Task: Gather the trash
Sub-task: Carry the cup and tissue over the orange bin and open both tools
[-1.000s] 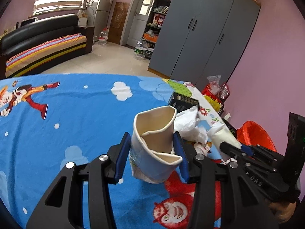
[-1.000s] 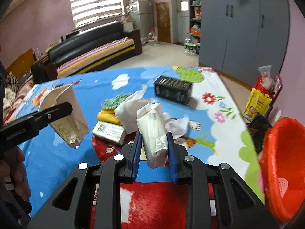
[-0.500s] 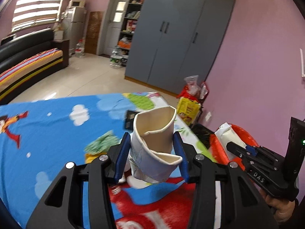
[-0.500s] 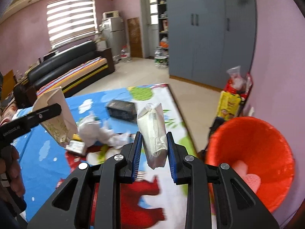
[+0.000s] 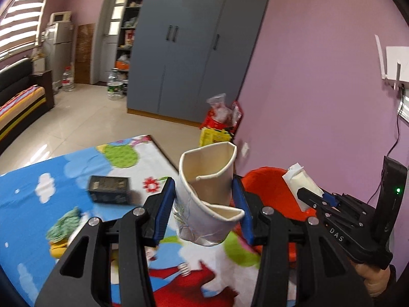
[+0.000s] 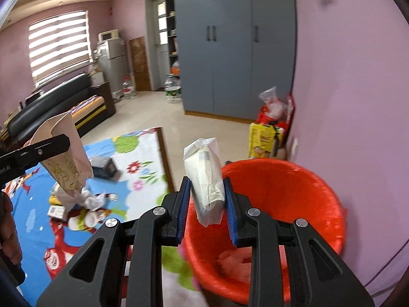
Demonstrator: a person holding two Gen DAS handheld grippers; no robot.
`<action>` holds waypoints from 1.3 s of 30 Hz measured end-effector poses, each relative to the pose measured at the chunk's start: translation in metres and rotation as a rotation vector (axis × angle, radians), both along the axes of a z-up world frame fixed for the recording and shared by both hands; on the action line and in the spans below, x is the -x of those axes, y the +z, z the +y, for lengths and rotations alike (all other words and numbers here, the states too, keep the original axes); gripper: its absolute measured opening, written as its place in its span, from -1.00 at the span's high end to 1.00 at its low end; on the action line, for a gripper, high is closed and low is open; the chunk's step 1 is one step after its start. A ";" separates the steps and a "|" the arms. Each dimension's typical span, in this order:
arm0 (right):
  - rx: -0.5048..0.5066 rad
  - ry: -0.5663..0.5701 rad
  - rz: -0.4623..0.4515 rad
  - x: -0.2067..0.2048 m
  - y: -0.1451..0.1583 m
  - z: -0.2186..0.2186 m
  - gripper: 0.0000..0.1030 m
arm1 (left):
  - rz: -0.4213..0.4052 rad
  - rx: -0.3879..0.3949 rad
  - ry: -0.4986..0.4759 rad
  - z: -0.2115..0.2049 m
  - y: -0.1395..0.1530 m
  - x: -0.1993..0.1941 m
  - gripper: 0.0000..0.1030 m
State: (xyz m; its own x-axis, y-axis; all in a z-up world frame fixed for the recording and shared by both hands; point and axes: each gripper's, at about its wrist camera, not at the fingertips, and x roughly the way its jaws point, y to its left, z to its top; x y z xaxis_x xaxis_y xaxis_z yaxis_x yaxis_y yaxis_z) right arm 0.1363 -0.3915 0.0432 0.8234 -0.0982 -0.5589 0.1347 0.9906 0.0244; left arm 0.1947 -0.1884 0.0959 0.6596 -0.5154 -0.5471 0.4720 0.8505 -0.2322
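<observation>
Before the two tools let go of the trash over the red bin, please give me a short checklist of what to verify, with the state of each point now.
1. Right tool grips the white packet firmly: ok.
2. White packet is above the red bin opening: ok; it appears to hang over the near rim.
3. Left tool grips the crushed paper cup: ok.
4. Paper cup is above the bin: not ok; it appears to be over the table edge, with the bin beyond it.
5. Bin has room inside: ok; only a little trash at the bottom.
6. Table is finished: not ok; a black box and other trash remain.
</observation>
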 end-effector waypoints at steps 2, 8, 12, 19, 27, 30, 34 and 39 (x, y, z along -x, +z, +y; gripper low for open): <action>0.001 -0.024 -0.002 0.001 0.001 -0.011 0.48 | 0.004 -0.001 -0.025 -0.014 0.000 -0.003 0.14; 0.009 -0.092 -0.004 0.003 0.001 -0.037 0.48 | 0.018 0.002 -0.090 -0.054 -0.003 -0.009 0.14; 0.012 -0.137 -0.008 0.005 0.002 -0.054 0.48 | 0.031 0.008 -0.135 -0.078 -0.005 -0.013 0.14; 0.010 -0.168 -0.003 0.006 0.000 -0.067 0.48 | 0.060 0.023 -0.181 -0.107 -0.014 -0.016 0.14; 0.016 -0.196 0.001 0.004 -0.001 -0.072 0.46 | 0.089 0.043 -0.218 -0.123 -0.020 -0.022 0.10; 0.014 -0.203 0.006 0.003 -0.003 -0.071 0.44 | 0.096 0.040 -0.230 -0.127 -0.021 -0.024 -0.07; 0.013 -0.209 0.002 0.001 -0.004 -0.069 -0.04 | 0.097 0.041 -0.215 -0.123 -0.021 -0.025 -0.12; 0.010 -0.202 0.004 0.000 -0.006 -0.068 -0.04 | 0.100 0.061 -0.175 -0.104 -0.019 -0.026 -0.12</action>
